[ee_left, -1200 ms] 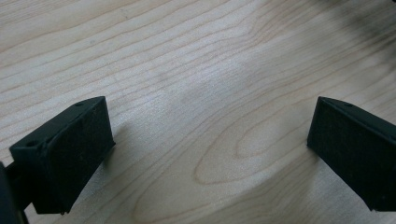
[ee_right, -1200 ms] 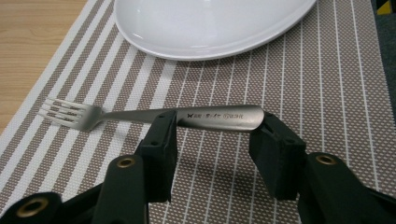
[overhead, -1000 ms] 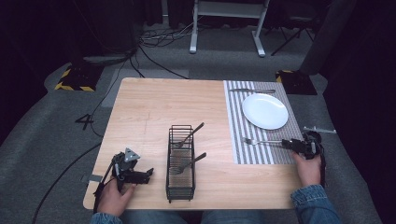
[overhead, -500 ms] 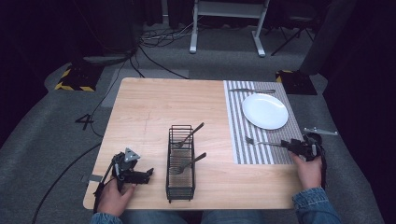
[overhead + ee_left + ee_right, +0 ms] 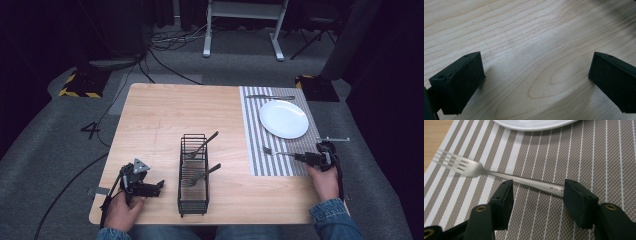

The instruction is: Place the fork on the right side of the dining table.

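The fork could get bumped crooked if the right gripper pulls away low — its handle lies across the gap between the half-open jaws, which have just been opening and do not squeeze it. The fork is thin, shiny silver metal, with its prongs pointing to 9 o'clock. It lies flat on the striped mat, at 6 o'clock from the white plate. The left gripper is wide open and empty over the table.
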